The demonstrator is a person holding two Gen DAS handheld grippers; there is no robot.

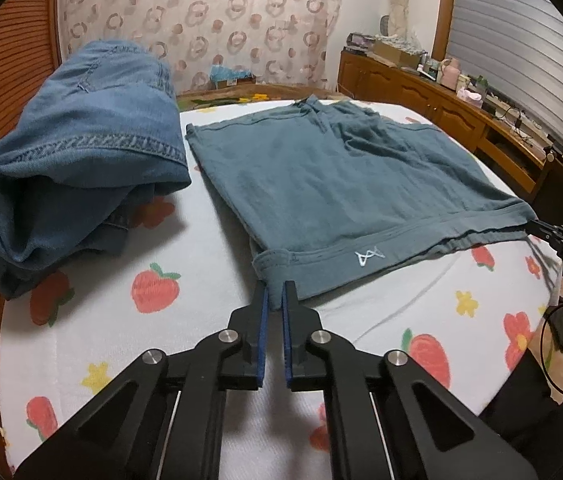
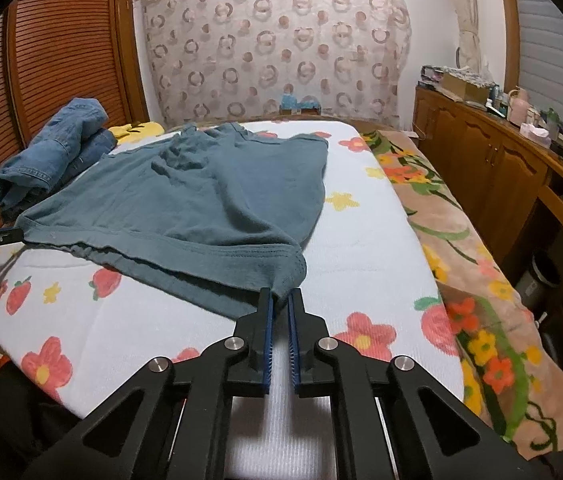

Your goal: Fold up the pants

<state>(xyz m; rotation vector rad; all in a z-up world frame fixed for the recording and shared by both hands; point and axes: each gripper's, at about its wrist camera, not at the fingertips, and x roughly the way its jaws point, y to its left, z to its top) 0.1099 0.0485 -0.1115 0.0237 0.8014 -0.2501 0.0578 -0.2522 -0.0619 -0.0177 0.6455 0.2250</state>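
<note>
- Pants [image 1: 345, 184] lie spread on the bed [image 1: 185, 280], waistband at the near edge, legs running toward the far end; a heap of jeans [image 1: 77, 152] sits just beside them on the left, not touching as far as I can tell.
- Step in hand, as I judge it: both near corners are gripped and the fold is only starting, since the cloth lies mostly flat and in one layer.
- Left gripper [image 1: 275, 290]: its fingers [image 1: 262, 300] stand nearly together, pinching the near left corner of the waistband; a small fold of cloth shows between the blue pads.
- Right gripper [image 2: 280, 298]: its fingers [image 2: 267, 308] are likewise almost closed on the near right corner, with cloth bunched between the tips.
- In the left view the right gripper appears at the right edge, its tip touching the waistband's end; the right view shows the left one at the left edge the same way.
- Next move, in my judgement: lift both corners together and level, carry them over toward the far hems or across to one side, and keep tension even so that the waistband does not sag in the middle.
- Risk: a thin pinch of soft knit may slip out if one side pulls ahead.
</note>
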